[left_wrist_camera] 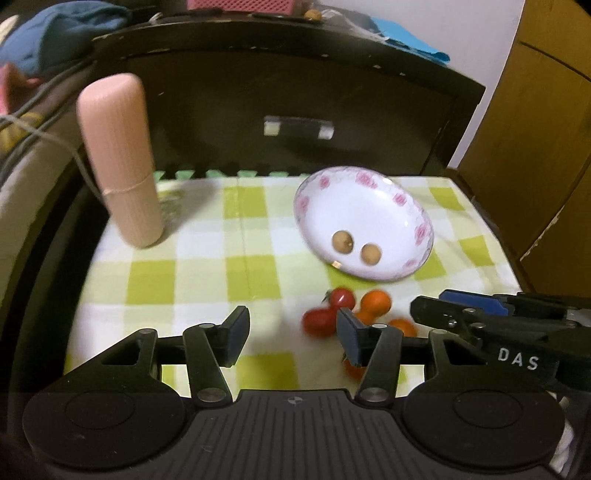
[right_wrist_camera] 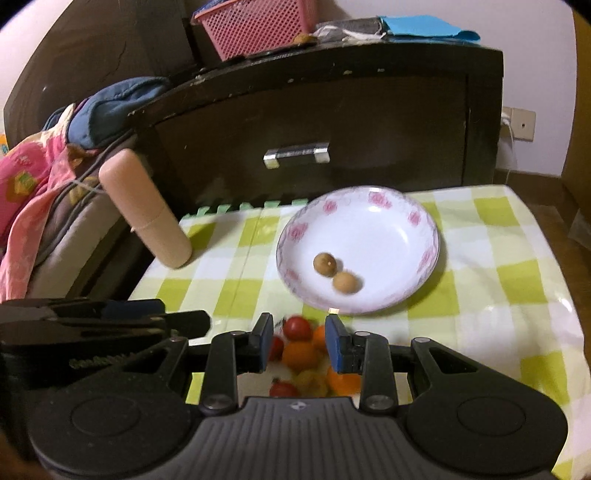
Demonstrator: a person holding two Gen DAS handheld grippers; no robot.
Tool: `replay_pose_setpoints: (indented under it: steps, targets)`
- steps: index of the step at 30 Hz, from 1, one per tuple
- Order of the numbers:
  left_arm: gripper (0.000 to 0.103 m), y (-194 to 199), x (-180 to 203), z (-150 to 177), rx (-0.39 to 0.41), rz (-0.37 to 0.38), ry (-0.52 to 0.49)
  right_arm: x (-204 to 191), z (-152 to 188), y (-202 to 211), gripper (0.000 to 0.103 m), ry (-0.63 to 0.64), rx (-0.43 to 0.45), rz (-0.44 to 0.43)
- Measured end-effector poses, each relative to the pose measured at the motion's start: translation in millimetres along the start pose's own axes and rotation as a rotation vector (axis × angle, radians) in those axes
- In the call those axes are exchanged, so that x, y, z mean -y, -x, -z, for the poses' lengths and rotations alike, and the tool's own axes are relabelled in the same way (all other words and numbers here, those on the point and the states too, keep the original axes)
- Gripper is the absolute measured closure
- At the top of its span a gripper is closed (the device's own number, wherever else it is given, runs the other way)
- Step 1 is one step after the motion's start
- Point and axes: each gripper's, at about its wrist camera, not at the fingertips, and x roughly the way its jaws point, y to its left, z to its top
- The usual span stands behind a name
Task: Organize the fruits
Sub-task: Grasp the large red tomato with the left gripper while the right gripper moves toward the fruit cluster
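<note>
A white plate with pink flowers (left_wrist_camera: 373,192) (right_wrist_camera: 384,229) stands on the green checked cloth and holds two brown longans (left_wrist_camera: 342,240) (right_wrist_camera: 325,263). In front of it lies a cluster of red cherry tomatoes (left_wrist_camera: 341,297) (right_wrist_camera: 297,328) and small oranges (left_wrist_camera: 376,301) (right_wrist_camera: 300,355). My left gripper (left_wrist_camera: 291,334) is open and empty, just left of the cluster. My right gripper (right_wrist_camera: 297,341) is open, its fingers on either side of the cluster and above it; it shows at the right of the left wrist view (left_wrist_camera: 480,321). Some fruit is hidden behind the fingers.
A tall pink cylinder (left_wrist_camera: 120,162) (right_wrist_camera: 146,214) stands at the cloth's back left. A dark cabinet with a drawer handle (left_wrist_camera: 298,127) (right_wrist_camera: 295,154) rises behind the table. A pink basket (right_wrist_camera: 255,27) sits on top of it. Bedding (right_wrist_camera: 33,192) lies left.
</note>
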Motion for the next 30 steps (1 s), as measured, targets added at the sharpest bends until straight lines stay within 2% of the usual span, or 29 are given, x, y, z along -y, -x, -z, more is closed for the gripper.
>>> replay_pose_setpoints:
  steps: [7,17,25,30]
  targets:
    - [0.041,14.5,-18.4,26.0,-0.047,-0.037,-0.004,-18.6,22.5,1.8,0.073,0.015,-0.049,-0.040]
    - [0.039,23.1,-37.9,66.2,-0.153,-0.094,0.044,-47.0,40.6,5.7,0.073,0.069,-0.083,-0.102]
    - [0.036,6.4,-44.8,73.6,-0.212,-0.161,0.065,-54.5,45.5,8.7,0.073,0.085,-0.092,-0.121]
    - [0.034,-1.0,-45.1,75.1,-0.214,-0.203,0.057,-51.7,46.5,8.8,0.073,0.080,-0.093,-0.119]
